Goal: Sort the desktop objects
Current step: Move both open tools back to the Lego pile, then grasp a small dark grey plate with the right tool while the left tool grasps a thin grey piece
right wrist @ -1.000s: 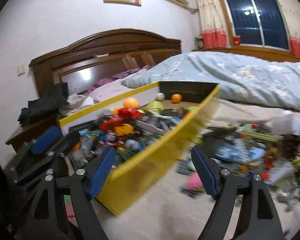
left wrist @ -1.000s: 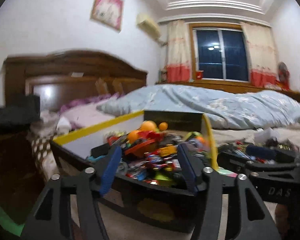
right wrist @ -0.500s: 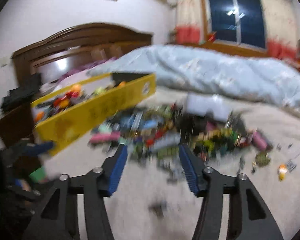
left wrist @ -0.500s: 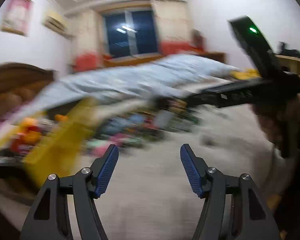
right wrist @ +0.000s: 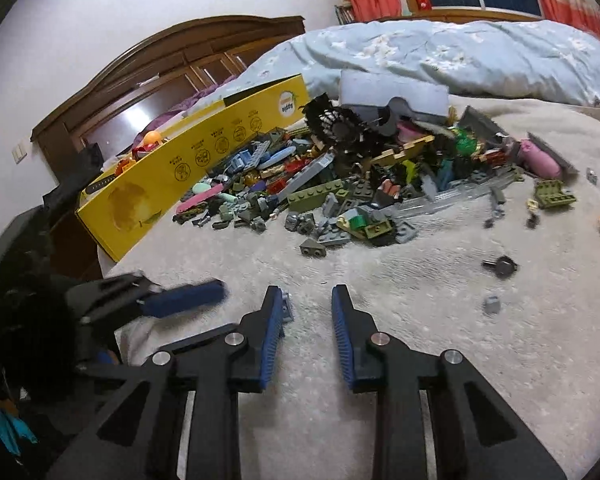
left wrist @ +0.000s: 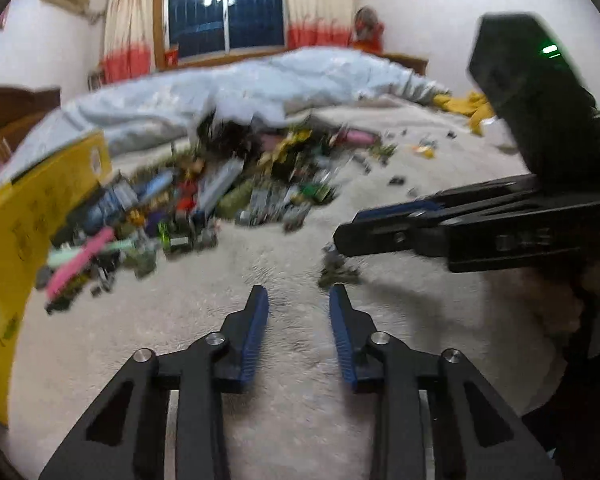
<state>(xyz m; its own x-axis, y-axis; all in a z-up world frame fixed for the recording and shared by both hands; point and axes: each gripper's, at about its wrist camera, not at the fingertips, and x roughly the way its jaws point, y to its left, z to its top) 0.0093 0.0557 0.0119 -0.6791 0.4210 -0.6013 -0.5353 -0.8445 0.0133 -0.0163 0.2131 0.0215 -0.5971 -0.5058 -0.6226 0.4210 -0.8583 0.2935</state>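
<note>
Each camera sits just behind its own tongs and looks forward and downward along them, close over the cream blanket (right wrist: 420, 280) on the bed. Both views share the heap of toy bricks (right wrist: 340, 184) ahead of the tongs and the yellow box (right wrist: 187, 176) ahead-left. Each view also catches the other tongs entering from the side.

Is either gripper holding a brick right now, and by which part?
Neither. The left gripper and right gripper are both closing on empty air over the blanket; a small grey brick sits beside the right gripper's finger, not clamped.
</note>
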